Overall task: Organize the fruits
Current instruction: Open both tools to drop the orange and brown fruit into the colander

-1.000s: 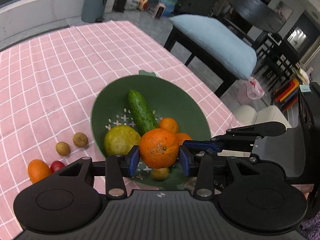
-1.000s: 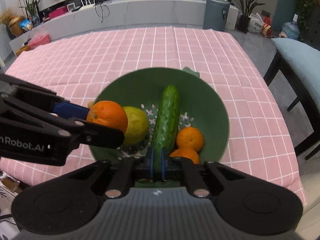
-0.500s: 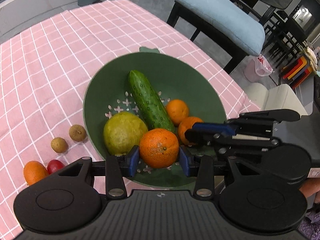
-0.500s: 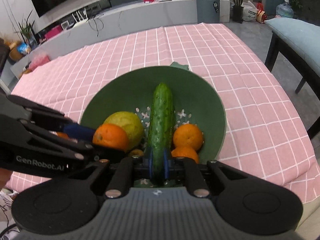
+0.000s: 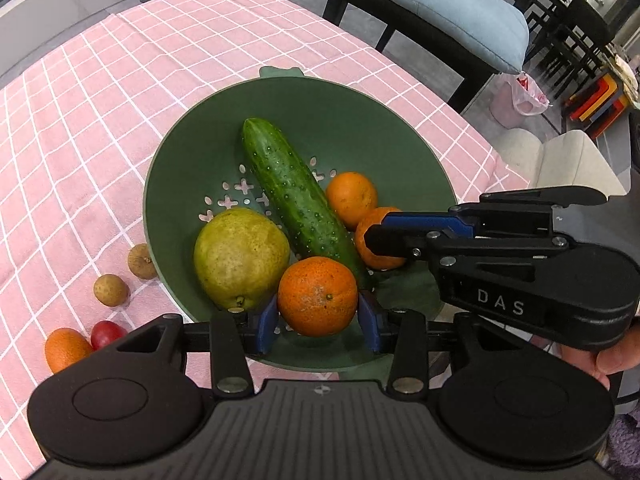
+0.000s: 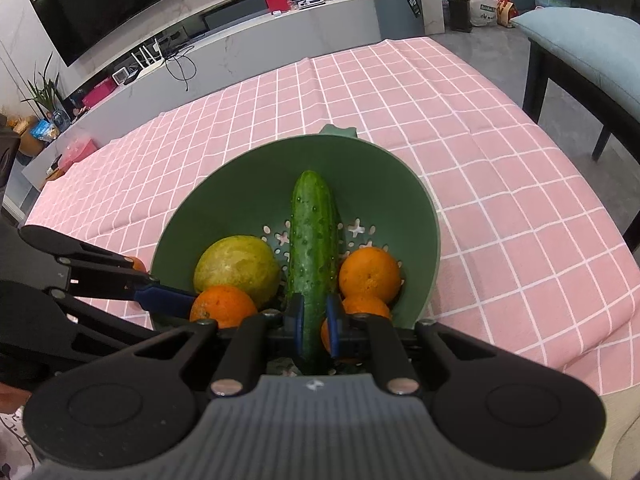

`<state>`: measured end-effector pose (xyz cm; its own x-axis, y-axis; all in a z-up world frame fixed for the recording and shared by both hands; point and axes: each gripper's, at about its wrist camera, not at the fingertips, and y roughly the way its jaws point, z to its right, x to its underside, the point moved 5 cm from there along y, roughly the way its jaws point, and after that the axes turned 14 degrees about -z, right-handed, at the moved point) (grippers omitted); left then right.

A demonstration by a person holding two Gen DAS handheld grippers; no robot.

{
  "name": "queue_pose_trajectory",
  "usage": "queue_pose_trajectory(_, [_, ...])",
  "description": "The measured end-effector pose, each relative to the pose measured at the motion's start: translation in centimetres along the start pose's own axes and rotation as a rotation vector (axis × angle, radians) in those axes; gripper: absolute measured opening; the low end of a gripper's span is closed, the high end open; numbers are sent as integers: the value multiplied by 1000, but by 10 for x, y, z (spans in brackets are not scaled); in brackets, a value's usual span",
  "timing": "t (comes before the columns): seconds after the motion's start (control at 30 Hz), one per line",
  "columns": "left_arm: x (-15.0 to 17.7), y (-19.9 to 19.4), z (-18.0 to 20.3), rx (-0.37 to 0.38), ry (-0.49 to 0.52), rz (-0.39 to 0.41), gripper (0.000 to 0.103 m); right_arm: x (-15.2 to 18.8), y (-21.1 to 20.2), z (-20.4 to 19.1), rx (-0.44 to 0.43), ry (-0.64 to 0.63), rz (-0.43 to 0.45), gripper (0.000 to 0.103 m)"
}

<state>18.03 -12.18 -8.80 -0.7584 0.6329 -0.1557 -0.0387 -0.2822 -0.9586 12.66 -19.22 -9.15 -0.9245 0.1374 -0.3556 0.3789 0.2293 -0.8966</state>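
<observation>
A green colander bowl (image 5: 360, 120) (image 6: 248, 200) stands on the pink checked tablecloth. In it lie a cucumber (image 5: 296, 196) (image 6: 312, 232), a yellow-green pear (image 5: 240, 256) (image 6: 236, 264) and two oranges (image 5: 352, 196) (image 6: 370, 272). My left gripper (image 5: 318, 316) is shut on another orange (image 5: 318, 296) (image 6: 222, 306), low inside the bowl's near side. My right gripper (image 6: 314, 328) is shut on the near end of the cucumber, which lies in the bowl.
Outside the bowl on its left lie two small brown fruits (image 5: 142, 260), a small red fruit (image 5: 106, 332) and an orange (image 5: 66, 348). A blue-cushioned bench (image 5: 440, 4) stands beyond the table's right edge. The tablecloth (image 6: 500, 184) stretches behind and right.
My left gripper has carried its orange down into the bowl beside the pear. My right gripper has moved in around the cucumber's near end and now grips it.
</observation>
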Motion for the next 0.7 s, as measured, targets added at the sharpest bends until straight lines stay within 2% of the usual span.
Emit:
queue_pose_trajectory(0.17, [1,-2,0,13,-4,9,59,0,-1,2,-4,9,10,9])
queue_pose_trajectory(0.23, [2,-6,0,11,-8,20,59,0,-3,3,-8,17,15,14])
queue_pose_trajectory(0.43, [12,-34,-3,11,-43,115,60,3,-5,-3,22,-13,37,19])
queue_pose_trajectory(0.53, [21,-51,-6,-22,-75,172,60,4,-9,-9,61,-48,68,30])
queue_pose_trajectory(0.63, [32,-67,-9,-73,-96,231,60,7,-13,-19,108,-95,97,31])
queue_pose_trajectory(0.7, [40,-77,-13,-97,-108,264,60,10,-15,-26,83,-101,107,31])
